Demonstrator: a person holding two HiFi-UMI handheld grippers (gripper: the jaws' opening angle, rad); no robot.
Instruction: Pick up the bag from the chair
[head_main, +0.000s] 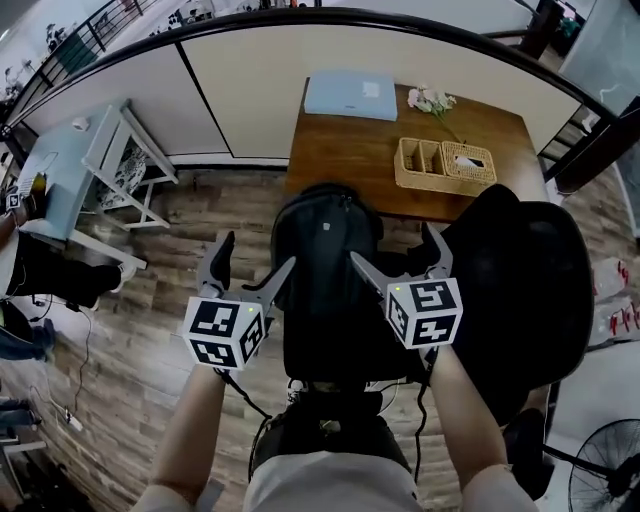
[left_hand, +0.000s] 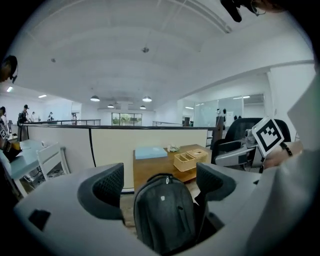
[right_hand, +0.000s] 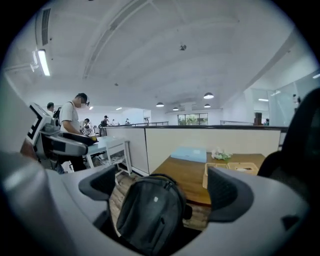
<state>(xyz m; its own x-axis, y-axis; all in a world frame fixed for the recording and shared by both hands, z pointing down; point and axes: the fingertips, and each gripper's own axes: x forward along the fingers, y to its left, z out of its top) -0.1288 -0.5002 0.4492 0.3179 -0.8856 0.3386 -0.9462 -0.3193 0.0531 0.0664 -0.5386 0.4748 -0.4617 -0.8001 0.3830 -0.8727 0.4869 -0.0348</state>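
Black bag (head_main: 325, 260) upright on the chair (head_main: 330, 362), both tongs spread wide and empty.
The left gripper (head_main: 257, 255) flanks the bag's one side and the right gripper (head_main: 392, 248) the other, with the wooden table (head_main: 350, 150) just beyond. The best move is probably to bring one pair of jaws over the top handle (left_hand: 162, 176), close firmly, then lift straight up so the bag neither tips nor snags.

Wood-plank floor (head_main: 200, 215), wooden desk (head_main: 350, 150) against cream partition (head_main: 260, 80), white ceiling lamps.
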